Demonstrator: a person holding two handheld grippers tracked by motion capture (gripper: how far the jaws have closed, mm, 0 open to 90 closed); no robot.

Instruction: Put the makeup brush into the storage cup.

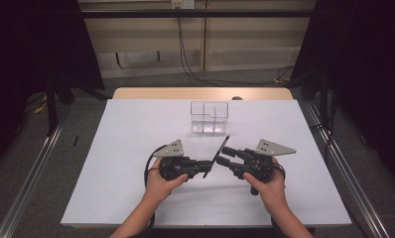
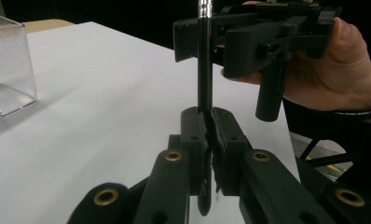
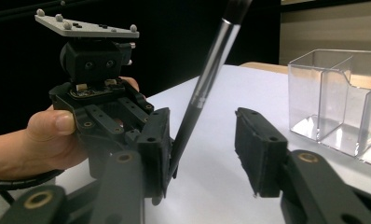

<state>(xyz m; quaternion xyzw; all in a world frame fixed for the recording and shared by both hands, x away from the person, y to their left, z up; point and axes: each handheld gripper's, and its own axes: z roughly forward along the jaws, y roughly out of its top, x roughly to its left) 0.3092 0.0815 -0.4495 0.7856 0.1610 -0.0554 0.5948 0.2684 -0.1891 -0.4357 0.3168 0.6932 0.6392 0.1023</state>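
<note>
Black and slim, the brush stands slanted between the two claws above the white counter, its handle end down and its silver collar up. On the left, the left claw is clenched on the lower handle, which keeps the brush steady and tilted upward so the other hand can reach it. To its right, the right claw has its jaws on either side of the shaft with a gap left; one pad is close beside the shaft, the other stands clear, so it grips nothing yet. Farther back and right, the clear plastic organizer sits upright with open compartments, probably where the brush goes.
</note>
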